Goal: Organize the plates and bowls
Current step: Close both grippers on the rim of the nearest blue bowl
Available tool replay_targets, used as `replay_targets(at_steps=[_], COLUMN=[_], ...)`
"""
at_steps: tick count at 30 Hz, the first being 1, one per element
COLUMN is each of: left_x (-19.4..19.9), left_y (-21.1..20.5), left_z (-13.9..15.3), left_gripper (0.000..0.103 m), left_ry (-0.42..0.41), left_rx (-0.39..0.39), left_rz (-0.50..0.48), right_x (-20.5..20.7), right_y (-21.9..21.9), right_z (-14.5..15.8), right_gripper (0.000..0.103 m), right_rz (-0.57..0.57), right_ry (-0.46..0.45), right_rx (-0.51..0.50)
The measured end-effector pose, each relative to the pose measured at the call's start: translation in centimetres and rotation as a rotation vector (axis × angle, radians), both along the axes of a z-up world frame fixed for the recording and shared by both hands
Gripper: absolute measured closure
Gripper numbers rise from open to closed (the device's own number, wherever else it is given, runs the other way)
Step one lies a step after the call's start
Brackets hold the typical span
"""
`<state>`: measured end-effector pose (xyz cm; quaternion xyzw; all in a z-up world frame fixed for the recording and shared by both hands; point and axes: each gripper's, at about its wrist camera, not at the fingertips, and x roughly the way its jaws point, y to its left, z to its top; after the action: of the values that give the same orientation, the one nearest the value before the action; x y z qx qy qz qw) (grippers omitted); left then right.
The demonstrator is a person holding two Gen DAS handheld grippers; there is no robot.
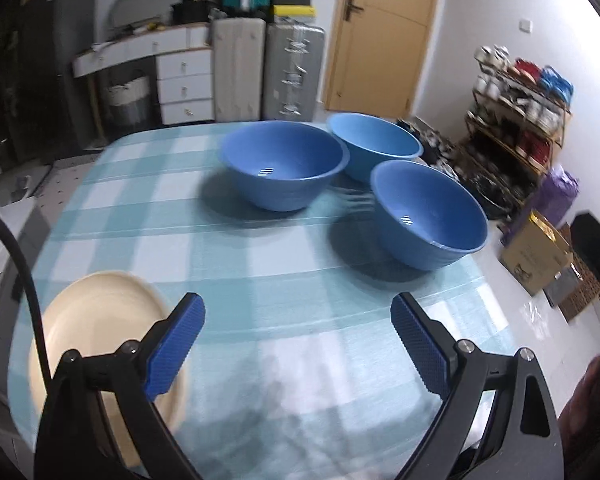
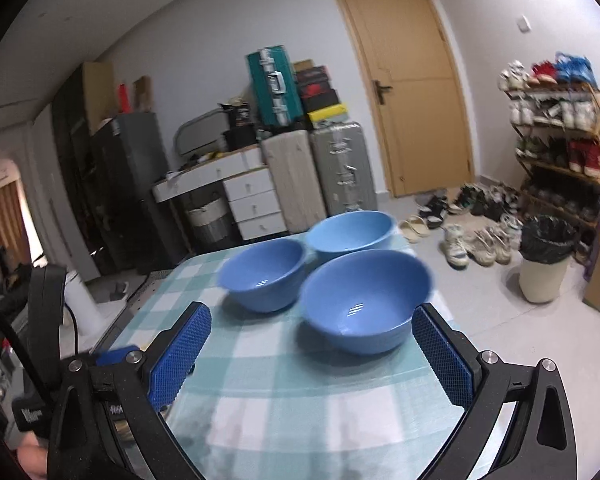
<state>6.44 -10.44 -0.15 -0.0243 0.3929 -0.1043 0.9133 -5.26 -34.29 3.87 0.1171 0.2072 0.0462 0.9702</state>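
I had both grippers empty, the left gripper and right gripper with fingers spread wide. Three blue bowls sat separately, unstacked, toward the far right of the checked tabletop; the cream plate lay near left. I judged nearly everything remained undone

Round cream plate at table's near left corner partly hidden behind left gripper's blue ribbed finger pad and black frame, its near edge smeared by motion. Farthest pale blue plastic bowl half masked by two nearer blue bowls. In right wrist view, bowl rims blurred. Shoes on wooden shoe rack too smeared to count. Black cable cut off at frame's left edge.
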Motion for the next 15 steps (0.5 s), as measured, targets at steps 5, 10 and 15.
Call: replay_targets(at_steps=[5, 10, 15], left_x=[4.1, 8.8, 11.4], left_y=[-4.5, -7.3, -9.4], left_z=[0.8, 0.4, -1.5], left_gripper=[0.008, 0.008, 0.009], left_ry=[0.048, 0.135, 0.215], left_rx=[-0.032, -0.05, -0.025], left_rz=[-0.044, -0.03, -0.031], right_x=[5.3, 11.1, 16.3], right_y=[-6.1, -10.8, -13.4], right_z=[0.1, -1.5, -3.6], right_gripper=[0.001, 0.017, 0.022], right_rz=[-0.025, -0.031, -0.013], right_ry=[0.11, 0.256, 0.368], right_rx=[0.04, 0.091, 0.113])
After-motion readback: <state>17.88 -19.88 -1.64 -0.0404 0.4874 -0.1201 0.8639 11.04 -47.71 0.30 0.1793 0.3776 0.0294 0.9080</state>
